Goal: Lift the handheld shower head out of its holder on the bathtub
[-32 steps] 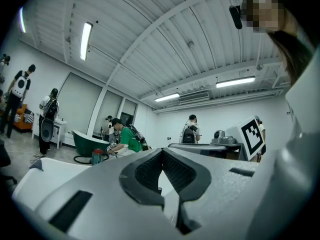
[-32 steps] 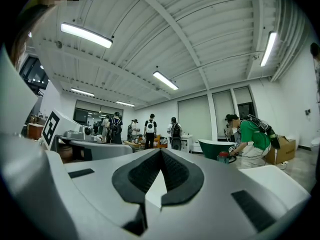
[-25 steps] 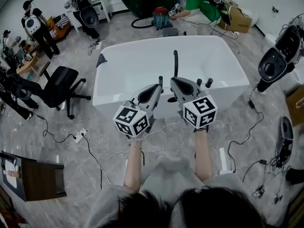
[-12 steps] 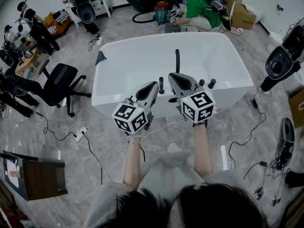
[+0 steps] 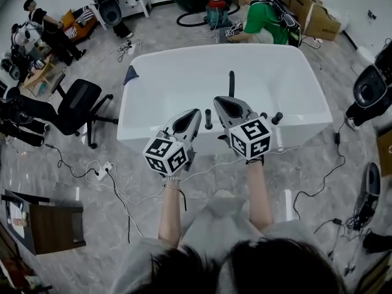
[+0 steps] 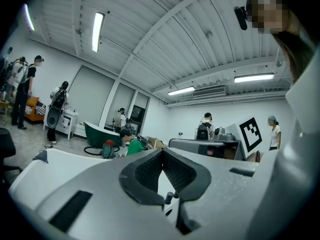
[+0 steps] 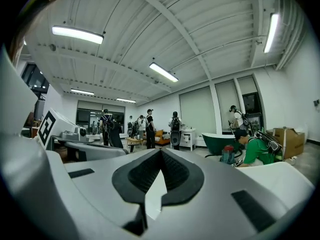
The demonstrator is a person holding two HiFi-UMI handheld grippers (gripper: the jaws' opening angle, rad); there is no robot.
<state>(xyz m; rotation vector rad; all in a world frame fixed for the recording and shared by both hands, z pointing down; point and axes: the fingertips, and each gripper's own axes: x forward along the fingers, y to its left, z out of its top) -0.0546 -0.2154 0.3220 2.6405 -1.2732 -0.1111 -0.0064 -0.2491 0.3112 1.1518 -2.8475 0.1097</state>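
Both claws are pinching fully shut, and nothing is sitting in them. The left gripper [image 5: 195,113] and the right gripper [image 5: 219,103] are hanging side by side over the near edge of the white bathtub [image 5: 153,90]. The shower head [image 5: 231,83], which I am taking to be the tall black stick, is standing up on that edge. It is at about 1 o'clock from the right gripper's tip, and the gripper is hiding its bottom end. A small black knob [image 5: 208,119] is poking up between the two grippers.

Here is what could be going wrong soon. A shut claw is only going to bump the stick, so it needs opening first. A claw could also be grabbing the knob by mistake, because it is so close.
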